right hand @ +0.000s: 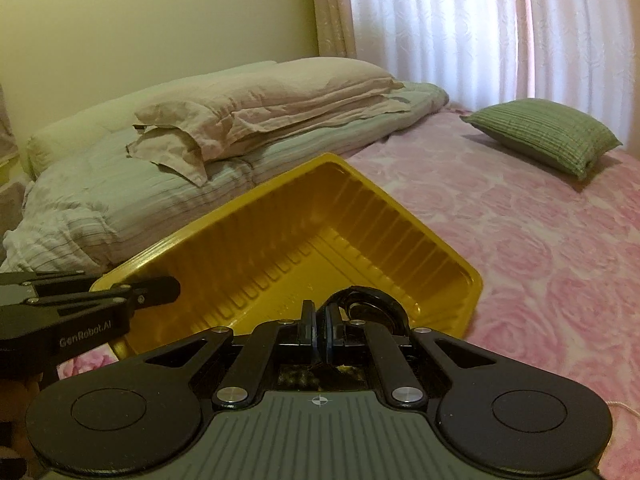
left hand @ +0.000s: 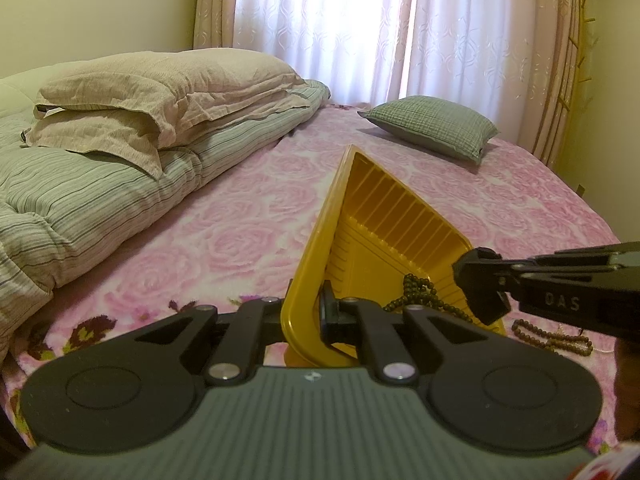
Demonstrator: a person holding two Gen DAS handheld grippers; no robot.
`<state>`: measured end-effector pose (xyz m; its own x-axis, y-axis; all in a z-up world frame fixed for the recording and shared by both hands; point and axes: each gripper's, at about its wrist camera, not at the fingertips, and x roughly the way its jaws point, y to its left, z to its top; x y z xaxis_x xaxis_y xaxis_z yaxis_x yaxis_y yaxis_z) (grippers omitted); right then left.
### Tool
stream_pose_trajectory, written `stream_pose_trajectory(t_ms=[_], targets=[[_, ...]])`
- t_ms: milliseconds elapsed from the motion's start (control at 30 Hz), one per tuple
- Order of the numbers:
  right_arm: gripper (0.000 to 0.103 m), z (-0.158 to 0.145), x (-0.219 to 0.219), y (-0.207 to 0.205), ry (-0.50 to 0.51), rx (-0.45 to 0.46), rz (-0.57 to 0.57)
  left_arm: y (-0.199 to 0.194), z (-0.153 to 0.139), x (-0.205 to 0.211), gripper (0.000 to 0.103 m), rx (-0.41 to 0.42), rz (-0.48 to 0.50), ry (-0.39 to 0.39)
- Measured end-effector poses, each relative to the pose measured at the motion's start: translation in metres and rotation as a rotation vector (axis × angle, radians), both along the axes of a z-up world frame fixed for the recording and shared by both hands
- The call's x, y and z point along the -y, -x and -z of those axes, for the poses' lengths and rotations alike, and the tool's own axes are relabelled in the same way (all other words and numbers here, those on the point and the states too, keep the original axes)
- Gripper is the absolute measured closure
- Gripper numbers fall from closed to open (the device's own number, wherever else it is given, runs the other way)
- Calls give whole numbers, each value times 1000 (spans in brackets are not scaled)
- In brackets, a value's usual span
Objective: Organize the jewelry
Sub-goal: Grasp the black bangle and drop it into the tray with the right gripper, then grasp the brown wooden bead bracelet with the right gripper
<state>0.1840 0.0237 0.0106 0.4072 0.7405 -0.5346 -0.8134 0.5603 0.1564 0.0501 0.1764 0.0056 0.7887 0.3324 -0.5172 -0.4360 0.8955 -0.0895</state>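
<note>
Tray: yellow tray (left hand: 384,216), ribbed walls, tilted up off the bed (left hand: 224,216); its near corner is raised, probably so loose pieces slide into its low end.
Left gripper (left hand: 310,316): jaws closed on the tray's near rim, one pad inside the wall and one outside; a rim pinch seems meant to steady and tip the tray with one hand.
Right gripper (right hand: 319,322): jaws nearly together; a dark looped thing (right hand: 372,304) shows just past the tips over the tray's near side, but whether it is pinched I cannot tell. From the left view this gripper reaches in from the right edge, over the tray's near right corner.
Dark beads (left hand: 420,296): a strand heaped inside the tray, at its low near end, already stowed.
Brown beads (left hand: 552,334): a second strand lying on the bed, just outside the tray's near right corner, under the right gripper; judged still to be collected.
Bedding: folded quilt and pillow (left hand: 168,92) along the bed's left side, green cushion (left hand: 432,124) at the far edge, both well apart from the work.
</note>
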Motion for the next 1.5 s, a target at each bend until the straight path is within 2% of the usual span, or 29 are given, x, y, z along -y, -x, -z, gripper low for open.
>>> stream_pose_trajectory(t_ms=[133,233,267,300,367,667,1067,1267,1500], targets=[[98,3,-2,-2,-16,-1,-12,0,1,0,96,-1,0,0],[89,6,-1,-5,-11,-15,0,0,1,0,96,-2,2,2],[85,6,1,-5,-18,-9,8,-1,2,0,96,-3,-4,3],[76,5,3,-5,-24,-6,15,-1,1,0,96,-1,0,0],[64,4,7,-7,-37,-16,27,-2,1,0,96,-1,-1,3],[63,1,45,-15,-51,-19,150,-1,1,0,96,-3,-1,0],[63,22,141,-15,28,-2,388,-2,0,0,96,-2,-1,0],[63,38,193,-10,59,-27,507,-2,-1,-1,96,-2,0,-2],[63,48,225,-8,102,-34,587,-2,-2,0,96,-3,1,-6]])
